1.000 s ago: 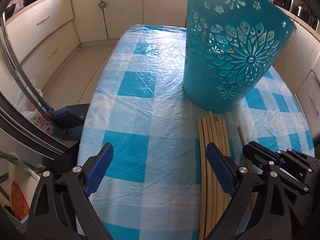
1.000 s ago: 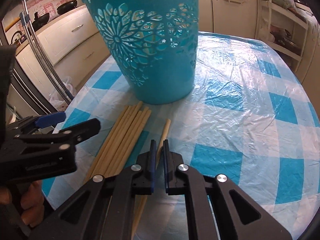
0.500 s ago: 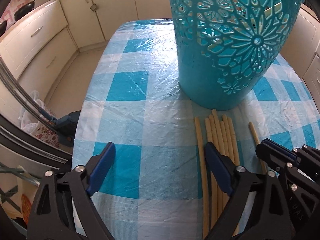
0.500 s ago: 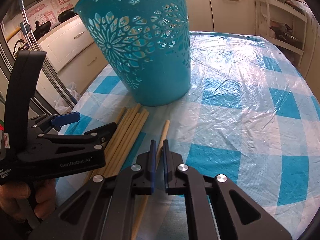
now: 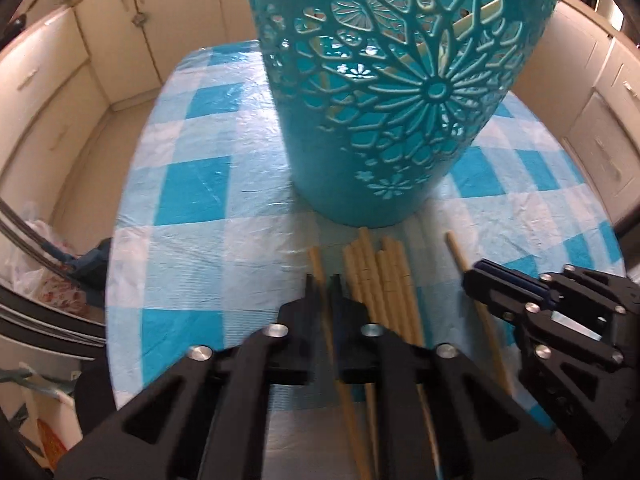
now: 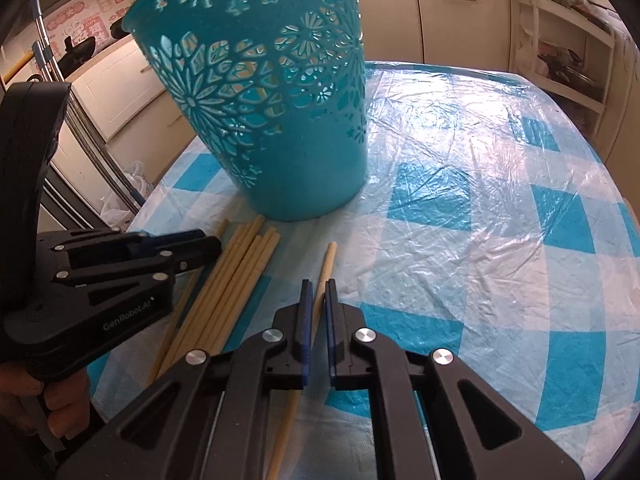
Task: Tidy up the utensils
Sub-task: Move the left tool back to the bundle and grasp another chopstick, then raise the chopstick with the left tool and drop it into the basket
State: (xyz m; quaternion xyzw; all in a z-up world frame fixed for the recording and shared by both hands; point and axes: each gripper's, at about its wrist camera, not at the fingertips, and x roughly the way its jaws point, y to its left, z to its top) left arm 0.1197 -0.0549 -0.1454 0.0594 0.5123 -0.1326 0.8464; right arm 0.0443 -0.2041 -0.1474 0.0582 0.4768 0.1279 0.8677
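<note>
Chopsticks, pale and slender, lie bunched on my checked tablecloth at six o'clock of the teal basket. My left gripper is clamped on the leftmost chopstick; my right gripper pinches the stray chopstick. Only the right-wrist view shows my hand.

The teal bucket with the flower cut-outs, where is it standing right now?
The teal bucket stands upright on the checked tablecloth, just beyond the tips of the bundle of chopsticks, upper left in the right wrist view.
</note>
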